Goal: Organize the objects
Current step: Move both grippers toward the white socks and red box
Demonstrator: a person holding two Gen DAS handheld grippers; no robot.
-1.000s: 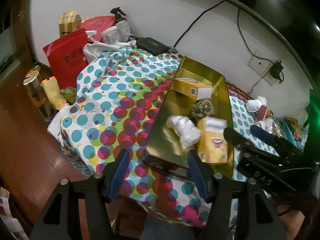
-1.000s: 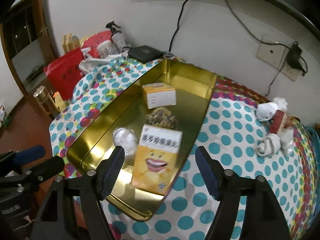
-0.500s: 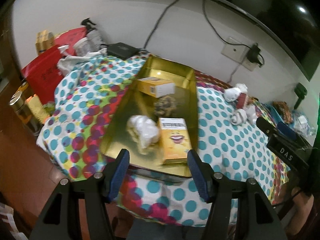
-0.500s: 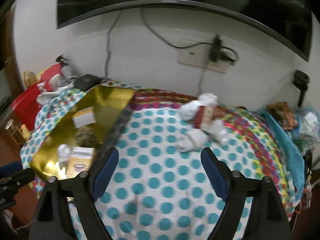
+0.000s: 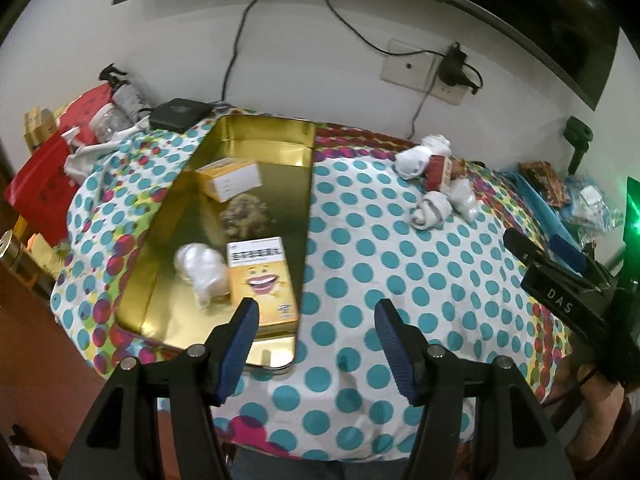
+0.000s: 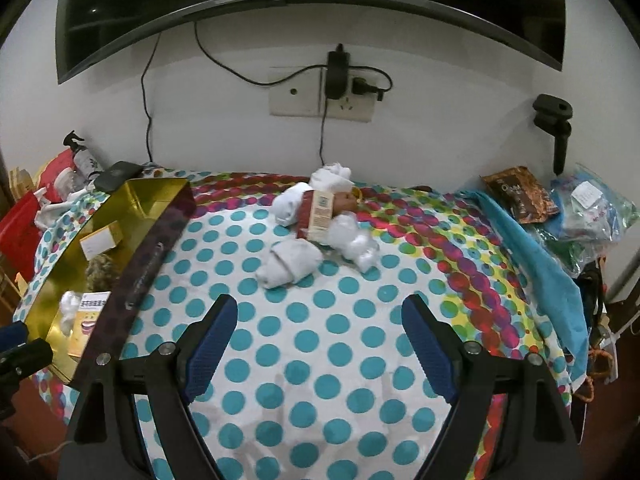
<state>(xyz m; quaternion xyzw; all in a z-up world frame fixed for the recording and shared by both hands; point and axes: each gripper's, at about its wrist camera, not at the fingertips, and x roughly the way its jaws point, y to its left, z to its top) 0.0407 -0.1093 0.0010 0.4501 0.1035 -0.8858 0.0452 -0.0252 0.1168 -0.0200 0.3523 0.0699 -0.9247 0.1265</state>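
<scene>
Left wrist view: left tongs (image 5: 316, 316) hang released and empty over the gold tray (image 5: 308, 184), four items already inside. Right wrist view: right tongs (image 6: 320, 320), jaws just widened, nothing between, face the sock-and-box pile (image 6: 320, 220) on the counter (image 6: 320, 360) — next pick needs a reach forward

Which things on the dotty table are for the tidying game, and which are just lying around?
For the tidying:
- shiny gold metal tray
- yellow smiley-face box in it
- white rolled socks on the cloth
- small red-brown carton among them

Just lying around:
- flat black box
- brown foil packet
- red bag
</scene>
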